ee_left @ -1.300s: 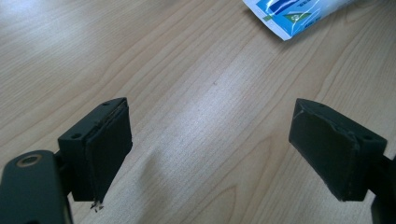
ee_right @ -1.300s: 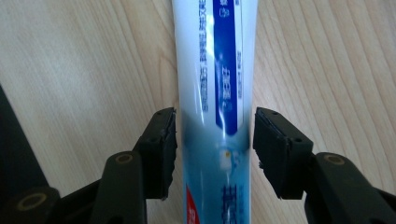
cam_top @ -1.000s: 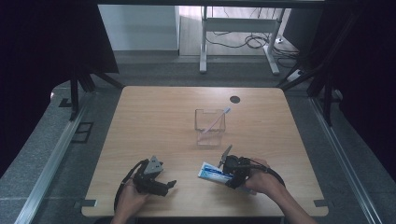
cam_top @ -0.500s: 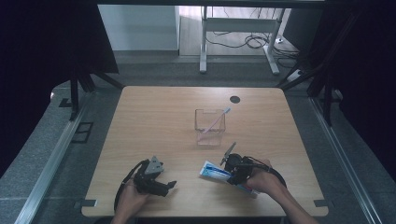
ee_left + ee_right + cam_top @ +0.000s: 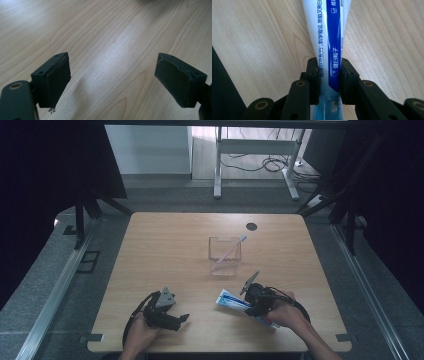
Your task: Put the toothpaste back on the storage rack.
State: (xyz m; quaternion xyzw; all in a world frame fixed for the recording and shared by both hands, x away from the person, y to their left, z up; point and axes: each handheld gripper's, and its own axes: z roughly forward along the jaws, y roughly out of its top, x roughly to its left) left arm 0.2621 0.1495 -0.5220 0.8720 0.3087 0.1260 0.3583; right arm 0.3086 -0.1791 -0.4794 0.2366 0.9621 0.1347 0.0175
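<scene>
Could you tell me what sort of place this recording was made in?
Probably a lab or workshop set up for recording, not a home: a bare wooden table stands between dark curtains, with loose cables and a metal desk frame on the floor behind it.

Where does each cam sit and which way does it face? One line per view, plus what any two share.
High view: fixed above the person's side, looking forward and down on the table; forearms, left hand-held gripper and right hand-held gripper enter from the bottom.
Left gripper view: rides that hand-held gripper, facing bare wood between its open jaws.
Right gripper view: rides that hand-held gripper, looking along jaws shut on the toothpaste tube.
Shared: high and right gripper views both show the tube.
</scene>
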